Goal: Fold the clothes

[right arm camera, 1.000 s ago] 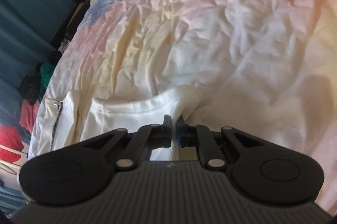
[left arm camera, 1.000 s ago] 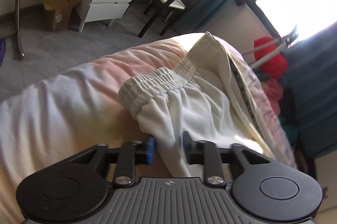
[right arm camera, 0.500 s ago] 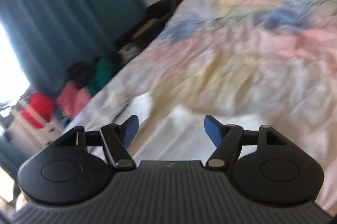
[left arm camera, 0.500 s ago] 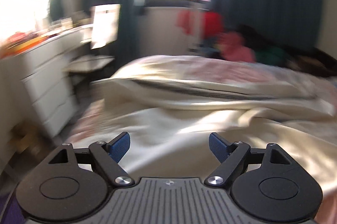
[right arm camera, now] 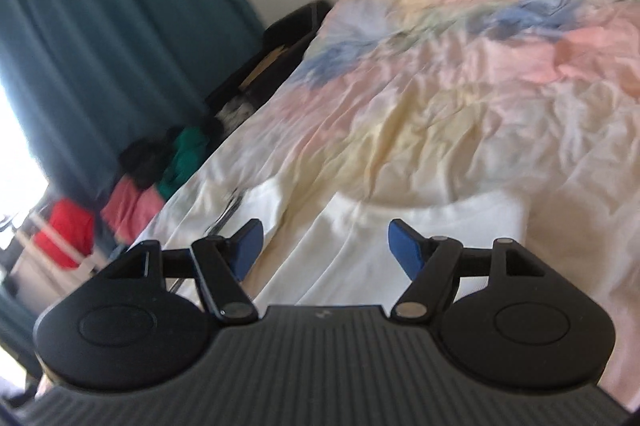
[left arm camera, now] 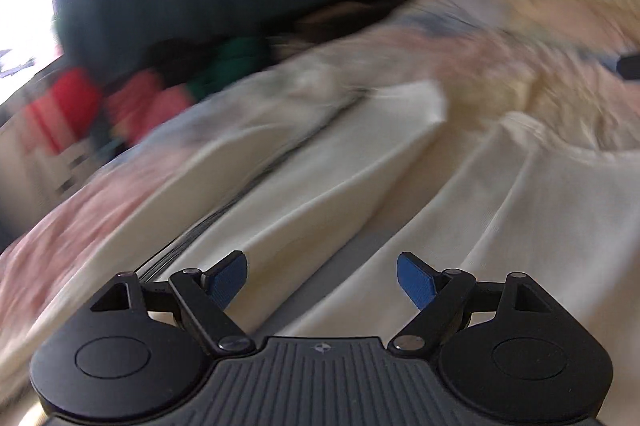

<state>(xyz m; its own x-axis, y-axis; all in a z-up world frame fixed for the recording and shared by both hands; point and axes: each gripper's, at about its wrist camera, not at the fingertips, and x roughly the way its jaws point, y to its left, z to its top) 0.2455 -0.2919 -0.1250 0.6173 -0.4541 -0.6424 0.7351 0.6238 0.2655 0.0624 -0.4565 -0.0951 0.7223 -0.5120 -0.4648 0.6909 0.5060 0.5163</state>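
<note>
A pair of white trousers (left arm camera: 340,162) with a dark side stripe lies spread on the bed, both legs stretching away from me; it also shows in the right wrist view (right arm camera: 360,238). My left gripper (left arm camera: 322,276) is open and empty, hovering just above the cloth between the two legs. My right gripper (right arm camera: 325,246) is open and empty above the near end of one leg. The left wrist view is blurred by motion.
The bed has a crumpled pastel pink, yellow and blue cover (right arm camera: 480,86). Red, pink and green clothes (right arm camera: 132,194) are piled beside the bed on the left, under teal curtains (right arm camera: 100,46). A dark bag or case (right arm camera: 280,38) stands by the wall.
Both grippers were shut on the white trousers a second ago. They have let go, opened wide and lifted back, and both views have swung towards the head of the bed.
</note>
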